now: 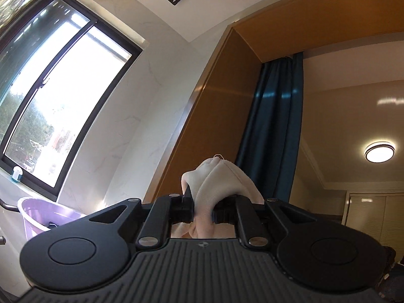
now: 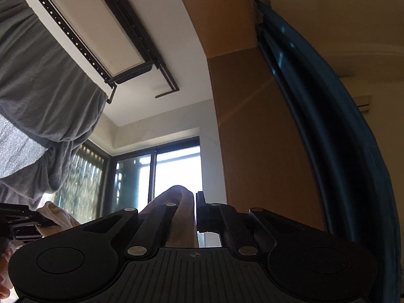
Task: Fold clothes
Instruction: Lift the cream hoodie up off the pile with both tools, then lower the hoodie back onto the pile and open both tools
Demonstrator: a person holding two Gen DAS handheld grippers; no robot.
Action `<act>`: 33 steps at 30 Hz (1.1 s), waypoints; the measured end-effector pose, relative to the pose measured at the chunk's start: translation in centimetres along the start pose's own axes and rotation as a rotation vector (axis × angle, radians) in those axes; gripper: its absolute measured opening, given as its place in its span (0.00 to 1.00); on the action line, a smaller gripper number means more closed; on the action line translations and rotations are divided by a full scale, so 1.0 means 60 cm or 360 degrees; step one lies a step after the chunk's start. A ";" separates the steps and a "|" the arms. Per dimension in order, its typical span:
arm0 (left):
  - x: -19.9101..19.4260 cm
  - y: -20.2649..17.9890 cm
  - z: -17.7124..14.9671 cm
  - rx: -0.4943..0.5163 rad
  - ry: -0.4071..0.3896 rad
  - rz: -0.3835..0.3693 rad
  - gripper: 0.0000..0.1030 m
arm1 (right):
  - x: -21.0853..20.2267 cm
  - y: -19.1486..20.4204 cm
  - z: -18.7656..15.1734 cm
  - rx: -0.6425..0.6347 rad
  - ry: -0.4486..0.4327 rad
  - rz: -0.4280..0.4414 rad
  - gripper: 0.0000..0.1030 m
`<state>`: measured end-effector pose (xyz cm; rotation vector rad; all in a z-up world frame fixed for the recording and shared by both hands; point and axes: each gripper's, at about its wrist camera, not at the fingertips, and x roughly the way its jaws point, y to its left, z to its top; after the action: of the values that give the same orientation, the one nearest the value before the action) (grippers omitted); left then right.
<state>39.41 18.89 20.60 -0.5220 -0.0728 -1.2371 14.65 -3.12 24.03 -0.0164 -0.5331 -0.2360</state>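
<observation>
Two tools hold one pale cloth aloft, both tilted up toward the ceiling.

In the left wrist view, the left tool (image 1: 202, 209) has its black jaws nearly shut on a bunch of white cloth (image 1: 219, 181). The knit is soft and finely ribbed, and it bulges above the fingers in a rounded, folded lump with a loose thread at its top. More of it hangs below the jaws. Behind stand a black-framed window (image 1: 63, 101), a glossy white marble-like wall, an ochre door frame (image 1: 227, 113) and a dark blue curtain (image 1: 272, 126) in smooth vertical folds. A lilac plastic tub (image 1: 43, 214) sits low on the left, and a round lamp (image 1: 379, 152) glows on the ceiling.

In the right wrist view, the right tool (image 2: 195, 212) is clamped tight on a thick rolled edge of the same cloth (image 2: 181, 214), which arches up from the fingers and looks brownish in shadow against the bright window (image 2: 174, 171). At the left edge, the left tool (image 2: 22, 219) appears with a pale fold of the cloth (image 2: 60, 214) in it. A grey towel-like fabric (image 2: 43, 93) hangs from a black ceiling rack (image 2: 106, 38), possibly a drying garment. The curtain (image 2: 341, 126) curves down the right side.
</observation>
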 end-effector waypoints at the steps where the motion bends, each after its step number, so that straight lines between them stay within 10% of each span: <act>1: 0.009 0.002 -0.010 -0.0024 0.0018 -0.0025 0.12 | -0.006 0.000 0.004 -0.0032 0.0000 -0.0008 0.03; 6: 0.019 0.034 -0.045 -0.0136 0.0072 -0.0002 0.12 | 0.007 0.001 -0.017 -0.0062 0.0212 0.0015 0.03; 16: -0.084 0.118 -0.017 0.0057 -0.0001 0.0491 0.12 | 0.093 0.095 -0.154 0.0077 0.0653 0.0434 0.04; 28: -0.191 0.317 -0.331 -0.0471 0.0840 0.0939 0.12 | 0.077 0.167 -0.567 0.0253 0.1878 0.0483 0.04; 33: -0.259 0.318 -0.441 -0.0772 0.1078 0.0929 0.12 | -0.002 0.168 -0.645 0.0317 0.2192 0.0656 0.08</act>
<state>45.61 25.84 -14.34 -0.4648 0.9120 -0.7899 36.24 3.73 -8.94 0.2166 0.8210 0.2320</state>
